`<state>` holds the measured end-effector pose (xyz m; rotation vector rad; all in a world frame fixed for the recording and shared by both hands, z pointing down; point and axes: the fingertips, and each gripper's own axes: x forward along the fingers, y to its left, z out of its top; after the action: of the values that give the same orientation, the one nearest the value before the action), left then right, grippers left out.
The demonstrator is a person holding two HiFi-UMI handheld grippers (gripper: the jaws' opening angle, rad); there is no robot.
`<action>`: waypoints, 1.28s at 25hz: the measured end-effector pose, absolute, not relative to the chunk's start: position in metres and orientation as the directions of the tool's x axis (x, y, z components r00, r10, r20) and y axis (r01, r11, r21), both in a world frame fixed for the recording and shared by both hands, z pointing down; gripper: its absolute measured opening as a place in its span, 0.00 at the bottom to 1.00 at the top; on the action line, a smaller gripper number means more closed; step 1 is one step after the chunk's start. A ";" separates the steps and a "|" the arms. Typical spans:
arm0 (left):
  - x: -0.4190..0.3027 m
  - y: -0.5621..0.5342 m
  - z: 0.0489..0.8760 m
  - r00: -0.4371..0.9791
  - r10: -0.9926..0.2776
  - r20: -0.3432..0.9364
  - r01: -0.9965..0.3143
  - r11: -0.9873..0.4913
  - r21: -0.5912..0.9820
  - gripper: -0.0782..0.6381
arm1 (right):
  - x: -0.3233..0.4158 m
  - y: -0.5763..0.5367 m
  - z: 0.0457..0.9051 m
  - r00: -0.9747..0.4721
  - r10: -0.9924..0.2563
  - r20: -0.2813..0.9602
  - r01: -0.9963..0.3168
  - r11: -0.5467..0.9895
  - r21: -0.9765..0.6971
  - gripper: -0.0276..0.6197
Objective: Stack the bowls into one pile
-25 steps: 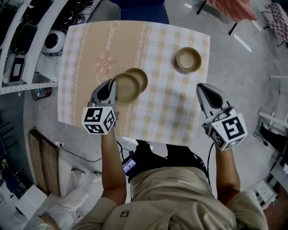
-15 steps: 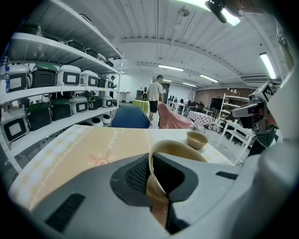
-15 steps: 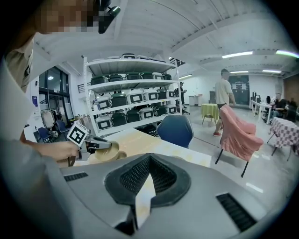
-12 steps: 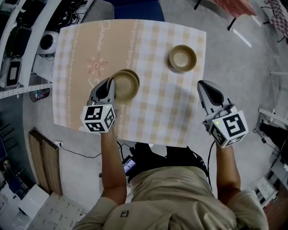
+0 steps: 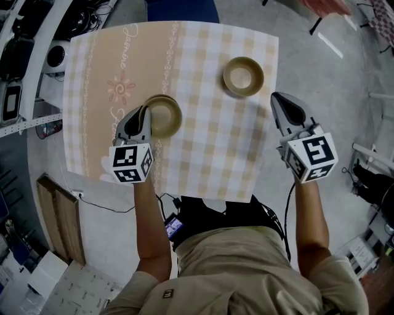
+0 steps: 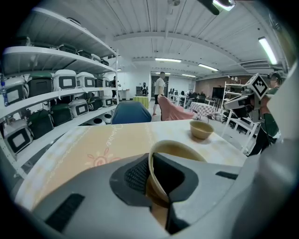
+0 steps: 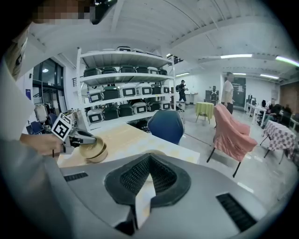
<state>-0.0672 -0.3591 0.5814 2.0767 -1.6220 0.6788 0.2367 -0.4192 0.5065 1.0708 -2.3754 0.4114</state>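
My left gripper (image 5: 145, 112) is shut on the rim of a tan bowl (image 5: 164, 116) and holds it tilted right over a second tan bowl, which in the head view is almost wholly hidden beneath it. The right gripper view shows both: the held bowl (image 7: 89, 145) sits slanted in the lower bowl (image 7: 97, 156). In the left gripper view the held bowl's rim (image 6: 152, 164) stands pinched between the jaws. A third tan bowl (image 5: 243, 76) (image 6: 202, 130) stands alone at the table's far right. My right gripper (image 5: 277, 99) (image 7: 147, 161) hovers shut and empty off the table's right edge, near that bowl.
The table (image 5: 203, 141) wears a beige checked cloth with a sun pattern at its left. A blue chair (image 5: 181, 8) stands at the far side. Shelves (image 5: 18, 74) with equipment run along the left. A chair draped in pink (image 7: 236, 133) stands on the floor.
My left gripper has carried its bowl from beside the second bowl to on top of it, so the lower bowl is now nearly covered. The right gripper has stayed shut near the table edge.
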 end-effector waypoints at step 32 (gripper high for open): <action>-0.067 -0.363 0.604 0.096 -0.799 0.593 -0.973 -0.202 -0.115 0.22 | 0.243 -0.493 0.602 -0.484 -0.616 0.622 -0.820 0.567 -0.077 0.07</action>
<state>-0.0672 -0.3627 0.6038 2.0718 -1.7533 0.7964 0.2426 -0.4934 0.6016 1.1464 -2.2610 0.4981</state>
